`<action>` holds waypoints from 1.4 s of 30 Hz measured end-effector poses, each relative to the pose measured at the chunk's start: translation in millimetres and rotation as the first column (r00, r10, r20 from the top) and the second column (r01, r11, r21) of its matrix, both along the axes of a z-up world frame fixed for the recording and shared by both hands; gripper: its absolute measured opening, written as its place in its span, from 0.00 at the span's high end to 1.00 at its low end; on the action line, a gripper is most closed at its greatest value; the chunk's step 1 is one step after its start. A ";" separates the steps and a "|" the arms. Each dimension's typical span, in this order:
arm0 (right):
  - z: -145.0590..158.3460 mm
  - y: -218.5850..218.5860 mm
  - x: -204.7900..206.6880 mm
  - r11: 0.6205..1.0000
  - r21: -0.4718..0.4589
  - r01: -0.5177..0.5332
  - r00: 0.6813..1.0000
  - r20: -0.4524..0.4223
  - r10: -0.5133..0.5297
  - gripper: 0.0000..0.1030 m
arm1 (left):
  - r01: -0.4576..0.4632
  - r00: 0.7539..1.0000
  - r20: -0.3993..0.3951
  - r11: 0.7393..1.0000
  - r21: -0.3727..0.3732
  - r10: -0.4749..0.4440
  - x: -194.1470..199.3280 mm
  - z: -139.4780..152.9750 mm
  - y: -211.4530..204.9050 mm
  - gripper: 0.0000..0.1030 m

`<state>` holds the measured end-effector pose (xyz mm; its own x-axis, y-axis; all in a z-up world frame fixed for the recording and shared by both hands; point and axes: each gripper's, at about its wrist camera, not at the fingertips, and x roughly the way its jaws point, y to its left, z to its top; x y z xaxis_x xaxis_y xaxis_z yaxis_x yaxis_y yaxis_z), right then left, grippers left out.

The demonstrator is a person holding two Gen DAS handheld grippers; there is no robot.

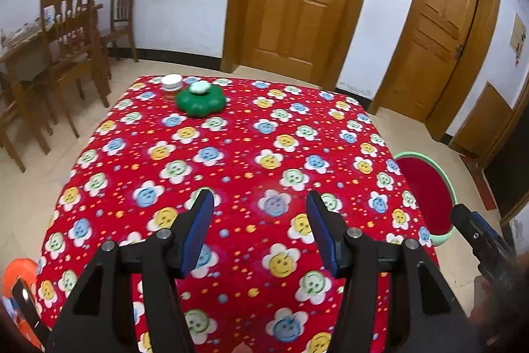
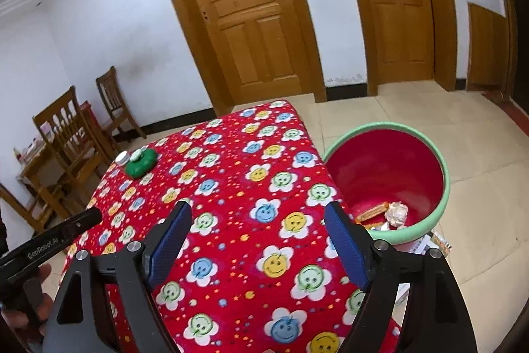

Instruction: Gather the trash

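Left claw (image 1: 259, 209): I held it wide apart over the counter, nothing between its blue pads.
Writing: I read "GenRobot.AI" on the left claw's black handle in the right wrist view.
Counter (image 2: 231, 204): red cloth with smiling flowers.
Green lid (image 2: 140, 166): it sat at the far left corner, a white jar (image 2: 121, 157) just beside it.
Right claw (image 2: 258, 227): I had it wide, empty.
Bin (image 2: 444, 187): it stood on the floor at the counter's right edge; trash (image 2: 396, 213) lay inside.

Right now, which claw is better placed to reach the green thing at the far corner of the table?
Probably the left claw: the green thing lies ahead of it, slightly left. The right claw, also open, is by the bin.
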<state>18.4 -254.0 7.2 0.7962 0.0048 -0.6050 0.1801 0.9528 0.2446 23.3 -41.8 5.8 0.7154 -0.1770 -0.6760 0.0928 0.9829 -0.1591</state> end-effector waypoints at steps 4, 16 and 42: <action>-0.8 14.9 -4.3 0.999 -0.026 -0.027 1.000 0.009 0.027 0.19 | -0.030 1.000 0.003 0.999 0.018 0.030 -8.9 -1.8 8.6 0.44; -5.3 35.5 -12.6 0.998 -0.041 -0.054 0.999 -0.002 0.054 0.19 | -0.081 0.997 0.017 0.997 0.020 0.080 -24.5 -2.3 24.2 0.44; -3.5 38.4 -16.2 0.998 -0.043 -0.054 0.999 0.001 0.054 0.19 | -0.093 0.995 0.027 0.995 0.030 0.092 -28.6 0.5 26.6 0.44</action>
